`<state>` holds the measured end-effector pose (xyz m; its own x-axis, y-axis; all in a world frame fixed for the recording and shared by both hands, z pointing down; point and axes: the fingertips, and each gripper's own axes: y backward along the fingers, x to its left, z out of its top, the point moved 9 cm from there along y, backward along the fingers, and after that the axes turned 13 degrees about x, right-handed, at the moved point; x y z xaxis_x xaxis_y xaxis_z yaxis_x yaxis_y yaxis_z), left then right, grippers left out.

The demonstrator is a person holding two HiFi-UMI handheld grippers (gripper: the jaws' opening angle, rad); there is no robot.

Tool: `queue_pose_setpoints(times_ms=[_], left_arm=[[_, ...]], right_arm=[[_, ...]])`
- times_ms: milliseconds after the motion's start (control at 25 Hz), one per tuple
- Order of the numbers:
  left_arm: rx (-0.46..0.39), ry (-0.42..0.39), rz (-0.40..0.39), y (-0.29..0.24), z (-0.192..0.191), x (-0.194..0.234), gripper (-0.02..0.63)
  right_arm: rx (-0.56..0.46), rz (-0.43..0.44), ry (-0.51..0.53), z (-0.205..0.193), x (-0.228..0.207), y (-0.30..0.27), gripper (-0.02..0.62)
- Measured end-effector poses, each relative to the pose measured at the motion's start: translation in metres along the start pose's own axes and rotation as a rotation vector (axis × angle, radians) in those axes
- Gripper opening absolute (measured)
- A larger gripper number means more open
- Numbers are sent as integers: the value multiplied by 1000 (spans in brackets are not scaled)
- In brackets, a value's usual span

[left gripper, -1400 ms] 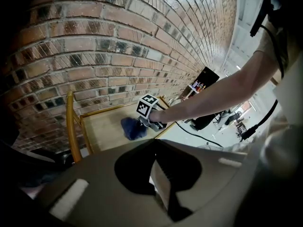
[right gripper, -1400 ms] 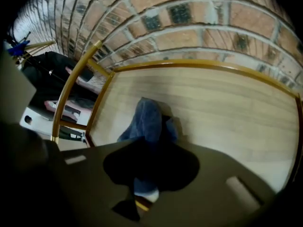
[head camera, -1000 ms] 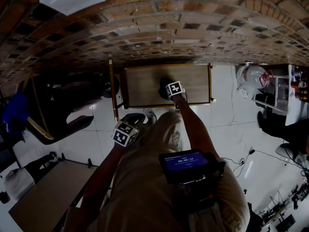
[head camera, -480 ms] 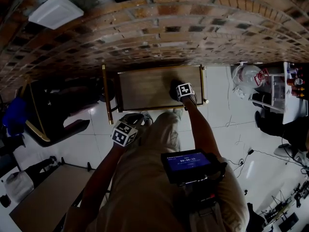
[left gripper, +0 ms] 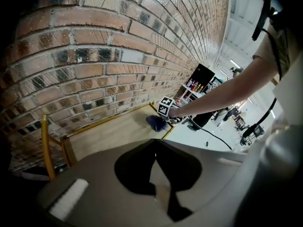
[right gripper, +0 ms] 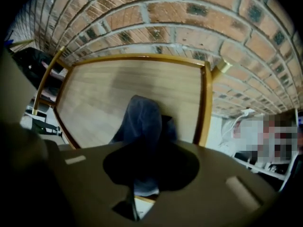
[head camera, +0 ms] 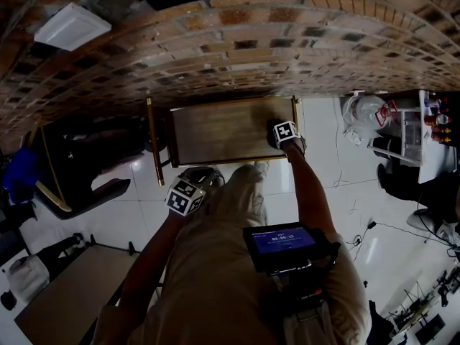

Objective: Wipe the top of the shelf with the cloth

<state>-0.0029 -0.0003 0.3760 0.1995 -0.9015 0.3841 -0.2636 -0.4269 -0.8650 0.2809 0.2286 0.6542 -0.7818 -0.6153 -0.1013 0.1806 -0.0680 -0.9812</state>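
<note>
Head view, right arm: stretched straight ahead, right gripper (head camera: 282, 132) down on the shelf (head camera: 215, 131) top at its right end.
Head view, left arm: bent at the elbow, left gripper (head camera: 194, 187) hanging just off the shelf's front edge, over the floor (head camera: 330, 192).
Left gripper view, left gripper: jaws pressed together, nothing between them; across the shelf, the cloth (left gripper: 155, 123) sits at the far end under the other gripper.
Right gripper view, right gripper: clamped on the blue cloth, bunched on the shelf top close beside the right rail (right gripper: 204, 103); brick wall (right gripper: 189, 18) right behind the shelf.

wooden shelf (head camera: 215, 131), blue cloth (right gripper: 142, 122) on top
</note>
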Motion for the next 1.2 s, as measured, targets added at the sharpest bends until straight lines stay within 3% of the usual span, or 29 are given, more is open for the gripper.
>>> queue_pose_setpoints(times_ms=[280, 480, 600, 800, 1040, 1200], left_arm=[[-10, 3, -3, 0, -3, -1, 3], [-11, 7, -10, 5, -16, 5, 3], [-16, 17, -11, 11, -30, 13, 3], [-23, 47, -8, 23, -60, 26, 3], [-35, 72, 6, 42, -98, 46, 3], [-26, 96, 15, 51, -128, 60, 3]], right_arm=[[110, -89, -19, 0, -32, 5, 71], [17, -23, -78, 13, -5, 28, 71], [-57, 73, -84, 22, 45, 50, 71], [-130, 222, 58, 45, 163, 71, 71], [-127, 404, 249, 66, 318, 65, 71], [-77, 446, 319, 80, 399, 45, 71]])
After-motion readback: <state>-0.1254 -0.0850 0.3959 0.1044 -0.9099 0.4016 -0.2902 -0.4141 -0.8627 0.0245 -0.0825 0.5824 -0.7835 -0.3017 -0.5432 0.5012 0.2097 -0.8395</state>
